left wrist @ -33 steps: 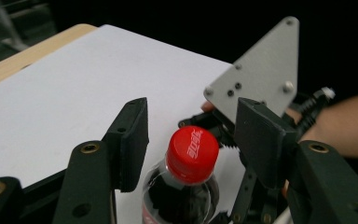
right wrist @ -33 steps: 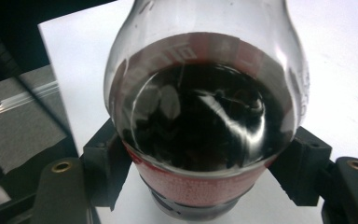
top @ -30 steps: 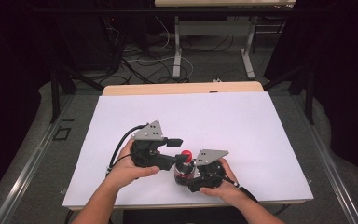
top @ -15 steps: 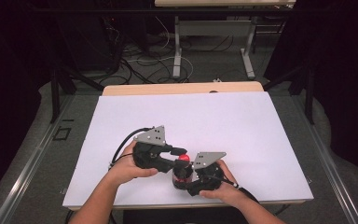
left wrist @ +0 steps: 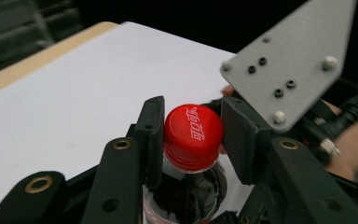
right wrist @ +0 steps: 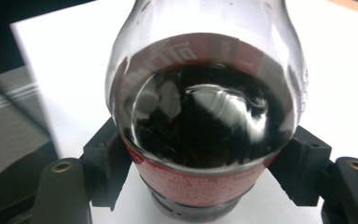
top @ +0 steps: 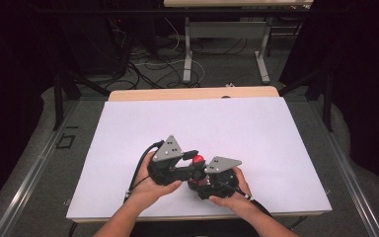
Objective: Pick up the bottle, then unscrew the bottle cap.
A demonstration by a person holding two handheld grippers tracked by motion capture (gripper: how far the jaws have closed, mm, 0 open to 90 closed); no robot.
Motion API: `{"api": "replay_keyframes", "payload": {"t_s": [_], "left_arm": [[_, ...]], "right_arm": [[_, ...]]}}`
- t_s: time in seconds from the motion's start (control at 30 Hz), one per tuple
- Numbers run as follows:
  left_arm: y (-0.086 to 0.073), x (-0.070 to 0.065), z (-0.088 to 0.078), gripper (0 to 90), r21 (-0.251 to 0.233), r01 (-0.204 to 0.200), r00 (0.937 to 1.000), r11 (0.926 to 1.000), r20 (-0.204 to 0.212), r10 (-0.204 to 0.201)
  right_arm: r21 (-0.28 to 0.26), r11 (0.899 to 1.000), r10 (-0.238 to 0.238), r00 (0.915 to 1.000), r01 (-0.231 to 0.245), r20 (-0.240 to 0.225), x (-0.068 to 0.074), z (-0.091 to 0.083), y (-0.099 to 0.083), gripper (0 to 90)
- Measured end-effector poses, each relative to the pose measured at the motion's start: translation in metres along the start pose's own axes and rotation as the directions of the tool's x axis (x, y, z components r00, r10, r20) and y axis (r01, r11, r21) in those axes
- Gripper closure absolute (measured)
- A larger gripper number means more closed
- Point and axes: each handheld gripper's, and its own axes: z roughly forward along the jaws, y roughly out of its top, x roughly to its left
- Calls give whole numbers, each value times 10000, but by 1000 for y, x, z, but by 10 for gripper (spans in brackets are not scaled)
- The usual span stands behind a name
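Note:
A small cola bottle with dark drink and a red label stands on the white sheet near the front edge. My right gripper is shut on its lower body, one pad on each side of the label. The bottle's red cap sits between the pads of my left gripper, which is shut on it. In the high view the left gripper reaches in from the left onto the cap, and the right gripper holds the bottle from the right, the two hands close together.
The white sheet covers a wooden table whose far edge shows as a bare strip. Beyond the table, metal legs and loose cables lie on the dark floor. The right gripper's grey plate stands close beside the left jaws.
The left gripper has moved right and down onto the red cap and its jaws have closed on it. The right gripper has stayed on the bottle.

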Motion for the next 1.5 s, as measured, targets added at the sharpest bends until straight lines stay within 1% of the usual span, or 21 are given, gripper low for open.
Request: {"api": "replay_keyframes", "payload": {"t_s": [0.03,0.1,0.17,0.33,0.53,0.63,0.77,0.87,0.9,0.93,0.97,1.0,1.03,1.07,1.1,1.13,1.2,1.23,1.27,1.37,1.5], "left_arm": [[0,0,0,614,0,0,10000,10000,0,0],[-1,-7,3,614,-214,345,9973,9992,-647,-358],[-1,-15,8,614,-422,523,9892,9977,-1346,-576],[0,-18,13,614,-506,834,9811,9952,-1711,-909],[2,-13,12,602,-375,777,9887,9963,-1254,-818],[4,-5,7,513,-514,766,9918,9957,-985,-814],[8,6,-4,461,-432,575,9983,9974,-67,-579],[12,17,-10,436,-159,165,9969,9997,775,-153],[12,17,-10,437,-159,165,9969,9997,775,-153],[12,23,-12,435,52,-136,9856,9999,1689,126],[12,23,-12,426,52,-136,9856,9999,1689,126],[14,30,-12,424,362,-477,9669,9982,2523,371],[14,30,-12,424,362,-477,9669,9982,2523,371],[14,34,-12,424,378,-600,9514,9975,3045,457],[13,41,-11,424,453,-742,9287,9962,3671,525],[13,41,-11,428,453,-742,9287,9962,3671,525],[12,48,-10,455,453,-876,9118,9951,4059,618],[11,52,-8,473,456,-1075,8942,9932,4410,766],[11,52,-8,489,456,-1075,8942,9932,4410,766],[8,54,-5,541,531,-1236,8755,9909,4760,837],[6,54,-2,594,593,-1266,8635,9902,4979,806]], "right_arm": [[0,10000,0,10000,0,0,0,0,0,289],[-195,9995,255,9987,-246,448,-1,2,0,289],[-120,9992,395,9975,-388,584,-1,1,0,289],[-4,9986,537,9972,-537,528,-5,1,-2,289],[-12,9983,590,9975,-590,379,-8,0,-2,289],[-112,9987,502,9987,-501,77,-9,0,-1,288],[8,9994,357,9987,-357,-350,-8,0,-1,288],[-2,9997,254,9979,-255,-594,-8,1,-1,288],[-2,9997,254,9979,-255,-594,-8,1,-1,288],[53,9999,122,9972,-118,-741,-6,2,-1,288],[53,9999,122,9972,-118,-741,-6,2,-1,288],[-3,10000,-8,9962,8,-868,-4,2,-1,288],[-3,10000,-8,9962,8,-868,-4,2,-1,288],[177,9998,-117,9949,135,-1003,-5,1,0,289],[-25,9998,-211,9932,210,-1148,-3,2,0,288],[-22,9995,-304,9921,304,-1217,-2,1,1,288],[-136,9989,-464,9889,449,-1415,-1,1,1,288],[-49,9986,-530,9863,529,-1561,0,0,2,288],[-123,9983,-579,9851,566,-1622,0,1,2,289],[0,9981,-606,9832,615,-1719,2,1,1,289],[0,9964,-831,9775,847,-1938,4,2,1,288]]}}
